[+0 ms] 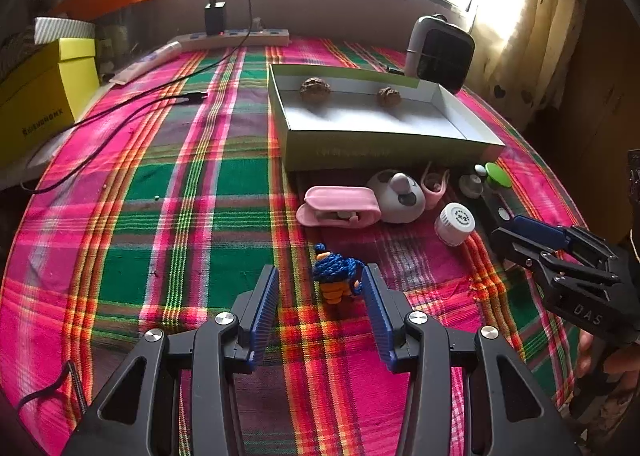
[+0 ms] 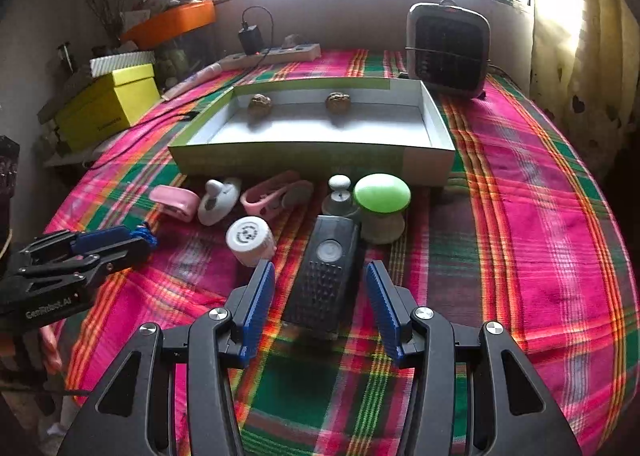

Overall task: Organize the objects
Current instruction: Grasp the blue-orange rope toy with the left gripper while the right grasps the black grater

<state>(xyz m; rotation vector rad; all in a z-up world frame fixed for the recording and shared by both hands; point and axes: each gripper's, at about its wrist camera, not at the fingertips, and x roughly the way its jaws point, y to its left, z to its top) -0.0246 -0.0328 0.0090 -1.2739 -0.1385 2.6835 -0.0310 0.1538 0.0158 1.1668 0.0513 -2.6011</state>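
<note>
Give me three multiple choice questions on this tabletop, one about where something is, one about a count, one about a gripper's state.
1. Where does the black remote lie?
A. inside the box
B. on the cloth between the right gripper's open fingers
C. on the heater

2. How many walnuts are in the open box?
A. two
B. four
C. none

3. What is the left gripper doing?
A. clamped on the white bottle
B. shut on nothing
C. open around the blue and orange knitted toy

Answers: 1 B, the remote sits on the cloth with gaps to both pads. 2 A, two lie by the far wall. 3 C, a gap shows beside the toy.
</note>
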